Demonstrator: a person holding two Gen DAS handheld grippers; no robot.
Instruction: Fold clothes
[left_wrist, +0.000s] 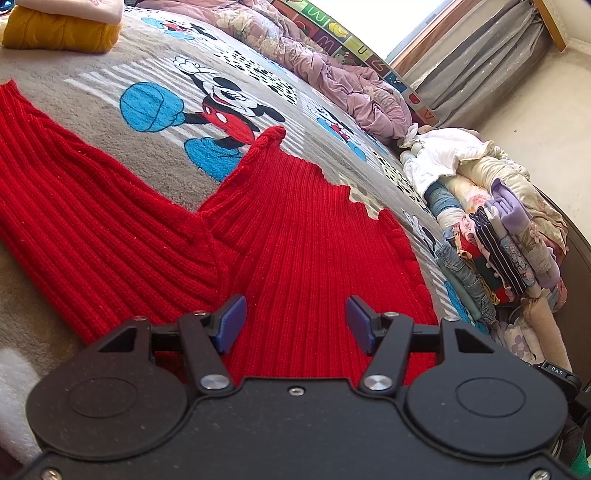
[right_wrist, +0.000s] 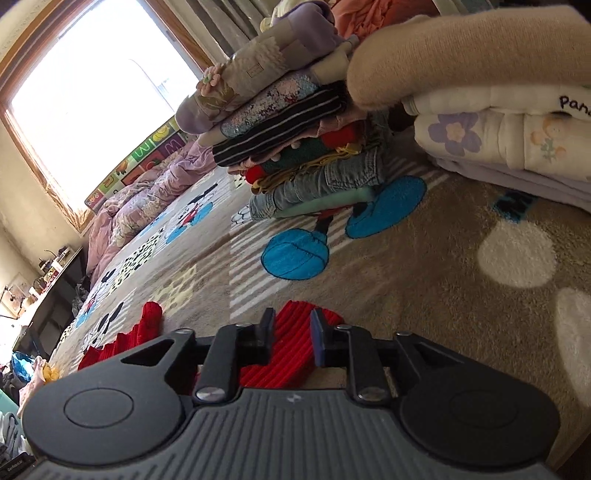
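Note:
A red ribbed knit sweater (left_wrist: 295, 229) lies spread on a grey cartoon-mouse blanket (left_wrist: 110, 74), one sleeve stretching off to the left. My left gripper (left_wrist: 295, 308) hovers over the sweater's body with its blue pads wide apart and nothing pinched. In the right wrist view my right gripper (right_wrist: 293, 325) is low over the blanket (right_wrist: 406, 277). Its jaws stand a little apart, with an edge of the red sweater (right_wrist: 266, 373) lying between and under them. The pads do not press on the knit.
A tall stack of folded clothes (left_wrist: 509, 251) (right_wrist: 295, 147) stands at the blanket's edge, with white padded garments (right_wrist: 498, 140) beside it. A folded mustard sweater (left_wrist: 59, 33) sits far left. A crumpled purple duvet (left_wrist: 332, 74) lies along the window side.

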